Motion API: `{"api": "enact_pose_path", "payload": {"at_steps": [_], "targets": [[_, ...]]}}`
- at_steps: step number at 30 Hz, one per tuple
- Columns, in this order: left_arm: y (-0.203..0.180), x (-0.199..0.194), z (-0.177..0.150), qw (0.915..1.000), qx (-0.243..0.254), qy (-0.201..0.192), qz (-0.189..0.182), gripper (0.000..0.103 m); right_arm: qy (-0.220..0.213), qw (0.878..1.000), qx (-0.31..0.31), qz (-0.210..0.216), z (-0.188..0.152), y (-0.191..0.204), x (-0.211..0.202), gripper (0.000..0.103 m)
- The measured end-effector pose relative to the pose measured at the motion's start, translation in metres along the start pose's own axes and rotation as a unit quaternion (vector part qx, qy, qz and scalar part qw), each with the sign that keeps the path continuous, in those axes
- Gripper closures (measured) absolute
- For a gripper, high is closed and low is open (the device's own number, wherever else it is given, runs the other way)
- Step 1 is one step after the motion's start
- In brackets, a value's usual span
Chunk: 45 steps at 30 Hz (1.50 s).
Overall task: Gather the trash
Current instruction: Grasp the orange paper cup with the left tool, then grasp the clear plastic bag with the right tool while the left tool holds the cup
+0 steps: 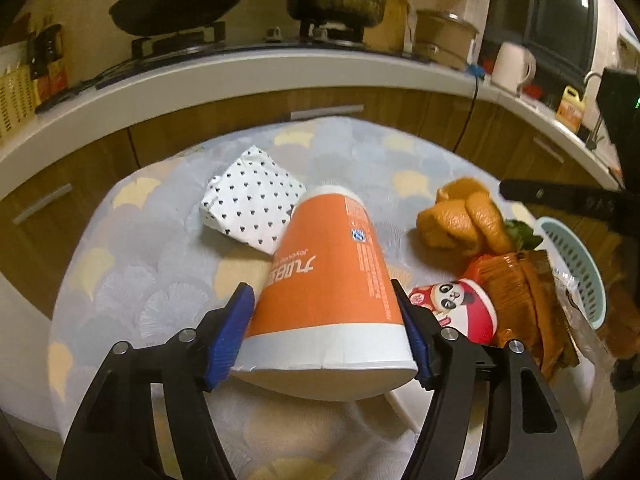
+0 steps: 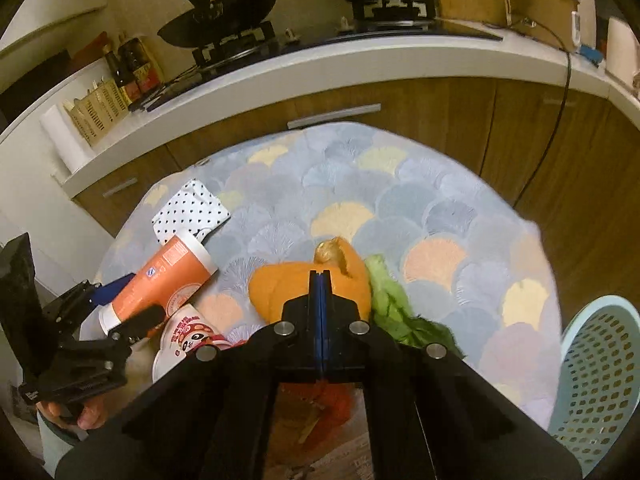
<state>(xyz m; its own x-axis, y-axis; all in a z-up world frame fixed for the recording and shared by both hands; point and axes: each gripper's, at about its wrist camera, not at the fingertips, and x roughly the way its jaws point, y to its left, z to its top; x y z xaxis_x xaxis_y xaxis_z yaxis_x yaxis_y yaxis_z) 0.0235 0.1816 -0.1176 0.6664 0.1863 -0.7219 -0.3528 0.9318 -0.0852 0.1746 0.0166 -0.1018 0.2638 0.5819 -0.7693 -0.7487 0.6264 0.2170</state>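
Centrally in the left wrist view, the left gripper (image 1: pixel 326 330) has its blue-padded jaws clamped on either side of an orange and white paper cup (image 1: pixel 332 280), gripping it near its wide rim. The cup lies tilted, its narrow base pointing toward the upper middle of the frame, over a round tabletop covered by a pale blue cloth with a fan pattern (image 1: pixel 152 248). Just beyond the cup, left of centre, rests a white wrapped packet with black dots (image 1: pixel 252 200). To the right of the cup sits a small red and white cup printed with a panda (image 1: pixel 460 308), and beside that a crumpled orange snack wrapper (image 1: pixel 516 284). Pieces of orange peel (image 1: pixel 460 220) lie in the right middle of the frame, with a pale blue perforated plastic basket (image 1: pixel 576 268) at the right edge.

Seen from the right wrist view, the right gripper (image 2: pixel 321 280) has its jaws pressed fully together with nothing between them, poised above the orange peel and next to green leafy scraps (image 2: pixel 394 304).
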Motion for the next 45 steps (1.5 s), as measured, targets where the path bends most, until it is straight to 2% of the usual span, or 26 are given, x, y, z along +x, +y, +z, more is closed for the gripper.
{"api": "enact_pose_path", "payload": {"at_steps": [1,3,5,6,7,8,10,13,18,19,21,24,28,35,39,42,44,45], "targets": [[0.0,0.003,0.0,0.9999,0.0,0.011,0.001,0.033,0.001,1.0,0.006,0.002,0.001,-0.002,0.0,0.103],[0.001,0.011,-0.001,0.9995,0.001,0.031,0.009,0.033,0.003,1.0,0.012,0.006,0.002,-0.007,0.0,0.103],[0.004,0.013,0.0,0.9995,-0.01,0.028,0.007,0.037,0.012,1.0,0.02,0.014,0.001,-0.013,0.0,0.094],[0.008,0.012,0.001,0.9995,-0.018,0.025,0.002,0.038,0.014,0.999,0.028,0.019,0.0,-0.015,0.0,0.072],[0.009,0.011,0.001,0.9995,-0.021,0.022,0.0,0.04,0.01,0.999,0.033,0.02,-0.001,-0.017,-0.001,0.037],[0.009,0.009,0.0,0.9997,-0.022,0.015,0.001,0.04,0.002,0.999,0.035,0.018,-0.002,-0.017,-0.003,0.028],[0.01,0.002,0.0,0.9998,-0.021,-0.002,0.001,0.041,0.0,0.999,0.027,0.017,-0.003,-0.015,-0.002,0.027],[0.011,-0.01,0.001,0.9992,-0.031,-0.025,-0.01,0.042,0.021,0.999,0.025,0.031,-0.004,-0.01,0.01,0.027],[0.008,-0.023,0.007,0.9979,-0.037,-0.045,-0.028,0.041,0.06,0.998,-0.023,-0.011,-0.009,0.006,0.033,0.027],[0.007,-0.023,0.008,0.9976,-0.039,-0.047,-0.032,0.041,0.063,0.997,-0.033,-0.023,-0.01,0.009,0.035,0.031],[0.006,-0.022,0.009,0.9973,-0.043,-0.047,-0.037,0.041,0.066,0.997,-0.043,-0.019,-0.011,0.011,0.033,0.052],[0.002,-0.021,0.01,0.9967,-0.045,-0.049,-0.046,0.041,0.049,0.998,-0.03,-0.008,-0.011,0.005,0.022,0.057],[-0.008,-0.029,0.01,0.996,-0.037,-0.06,-0.054,0.041,0.024,0.999,-0.024,0.006,-0.011,0.004,0.003,0.057],[-0.02,-0.041,0.013,0.9948,-0.027,-0.073,-0.066,0.041,0.018,0.998,0.023,0.048,-0.011,-0.011,-0.009,0.063],[-0.024,-0.044,0.012,0.9946,-0.025,-0.075,-0.066,0.041,-0.004,0.998,0.034,0.049,-0.008,-0.014,-0.017,0.063],[-0.024,-0.043,0.013,0.9947,-0.03,-0.073,-0.065,0.04,0.006,1.0,0.018,0.017,-0.006,-0.011,-0.016,0.056],[-0.024,-0.044,0.013,0.9947,-0.032,-0.074,-0.064,0.04,0.019,1.0,0.01,0.02,-0.011,-0.012,-0.018,0.054],[-0.023,-0.046,0.013,0.9945,-0.033,-0.075,-0.065,0.04,0.013,1.0,0.006,0.021,-0.018,-0.013,-0.026,0.05]]}}
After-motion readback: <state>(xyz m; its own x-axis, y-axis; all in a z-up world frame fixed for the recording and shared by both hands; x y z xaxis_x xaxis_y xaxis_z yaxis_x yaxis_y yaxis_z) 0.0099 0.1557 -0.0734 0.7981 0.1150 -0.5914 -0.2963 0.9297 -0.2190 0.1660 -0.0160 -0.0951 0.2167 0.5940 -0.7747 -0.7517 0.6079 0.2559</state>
